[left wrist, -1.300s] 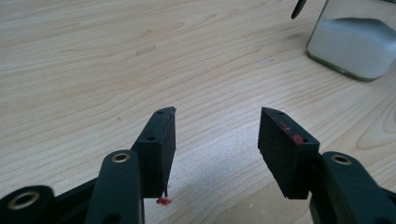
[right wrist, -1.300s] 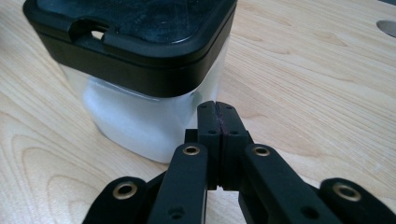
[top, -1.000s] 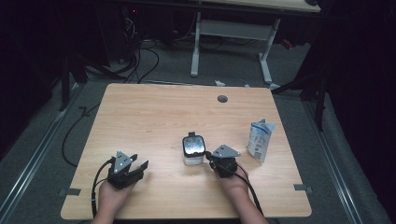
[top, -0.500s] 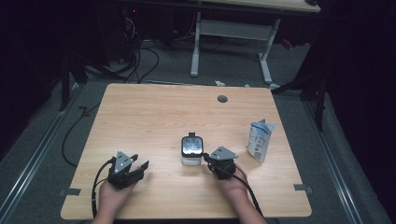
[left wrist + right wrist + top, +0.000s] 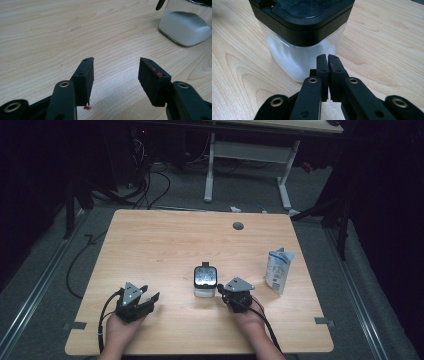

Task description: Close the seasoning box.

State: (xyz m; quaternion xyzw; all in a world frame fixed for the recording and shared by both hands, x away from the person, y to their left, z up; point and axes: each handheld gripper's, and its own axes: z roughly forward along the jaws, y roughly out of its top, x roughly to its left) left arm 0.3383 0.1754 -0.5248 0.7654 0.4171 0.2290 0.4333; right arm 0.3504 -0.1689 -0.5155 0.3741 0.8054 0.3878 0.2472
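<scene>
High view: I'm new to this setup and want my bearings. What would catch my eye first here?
First the clear jar with a black lid, holding something white, at the middle of the wooden table. The right gripper sits right beside it, jaws nearly together with nothing between them, just starting to part. The left gripper rests open near the front-left, and a small white-and-blue carton stands toward the right edge.

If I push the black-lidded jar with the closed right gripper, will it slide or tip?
Probably slides: the jar is squat, square and flat-based. The white fill sitting low suggests some weight down there. The table looks smooth, so a low push from the right gripper seems safest.
</scene>
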